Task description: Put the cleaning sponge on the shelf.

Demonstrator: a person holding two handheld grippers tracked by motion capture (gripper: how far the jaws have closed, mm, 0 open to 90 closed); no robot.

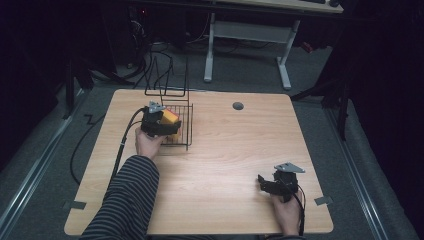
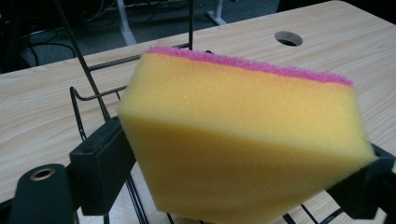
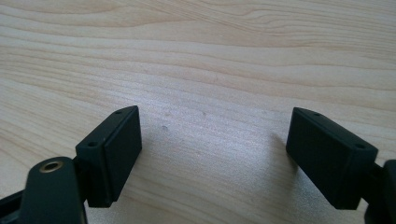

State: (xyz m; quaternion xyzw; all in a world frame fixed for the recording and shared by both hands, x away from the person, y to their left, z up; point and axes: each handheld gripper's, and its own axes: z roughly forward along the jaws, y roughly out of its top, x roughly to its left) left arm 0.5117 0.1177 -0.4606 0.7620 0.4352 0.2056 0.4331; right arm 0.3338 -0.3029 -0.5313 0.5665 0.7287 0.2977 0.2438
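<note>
Left gripper (image 1: 159,123) grips sponge (image 2: 243,140) above wire rack (image 1: 182,131), release pending; right gripper (image 3: 212,158) rests open on desk (image 1: 225,150).

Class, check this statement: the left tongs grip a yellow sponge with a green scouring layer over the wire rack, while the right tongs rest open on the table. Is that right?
Not quite. The sponge held by the left tongs has a pink scouring layer, not green, as the left gripper view shows. The rest holds: it is over the wire rack, and the right tongs rest open on the table.
</note>
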